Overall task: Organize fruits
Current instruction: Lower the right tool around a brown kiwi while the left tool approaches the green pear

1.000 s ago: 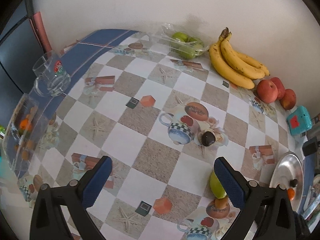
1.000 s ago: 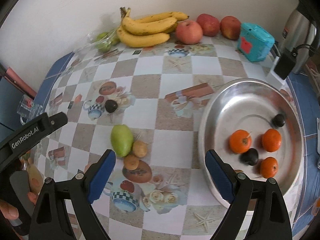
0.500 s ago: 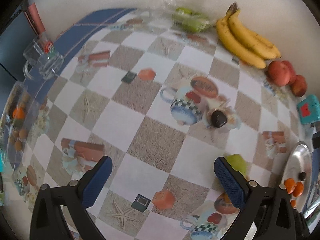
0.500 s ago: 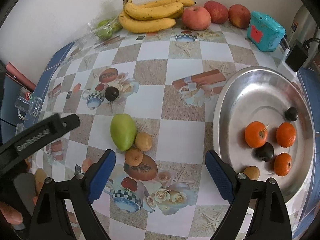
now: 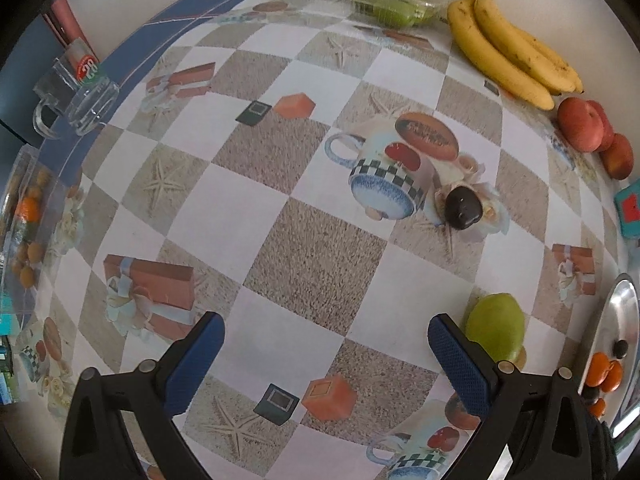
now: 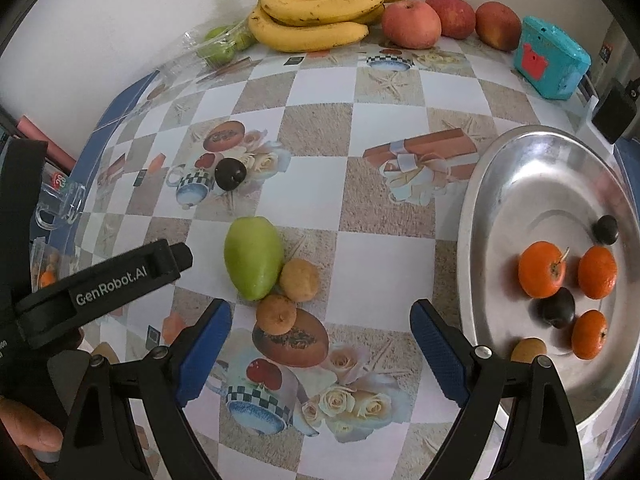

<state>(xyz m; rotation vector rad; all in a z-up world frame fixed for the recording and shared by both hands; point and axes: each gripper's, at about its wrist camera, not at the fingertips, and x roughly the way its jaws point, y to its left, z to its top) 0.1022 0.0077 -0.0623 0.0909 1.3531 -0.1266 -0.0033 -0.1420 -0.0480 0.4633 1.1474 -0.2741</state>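
**Left tongs closing in on the loose fruit**

Since a second ago the left gripper (image 5: 326, 354) has pushed forward and lower over the checked tablecloth (image 5: 316, 268), so the dark plum (image 5: 462, 206) now looms larger ahead of it; the right gripper (image 6: 320, 344) has barely shifted. Both tongs stand wide apart and hold nothing.

The green mango (image 6: 252, 256) lies mid-table, touching two small brownish fruits (image 6: 299, 280), with the steel tray (image 6: 520, 168) well to its right already carrying oranges and dark plums.

The mango is probably the heaviest loose piece, smooth-skinned and likely to slip; a grip across its broad middle looks safest. The plum seems light but soft, so a gentle squeeze at its widest part should do. The brownish fruits are small and round and may roll.
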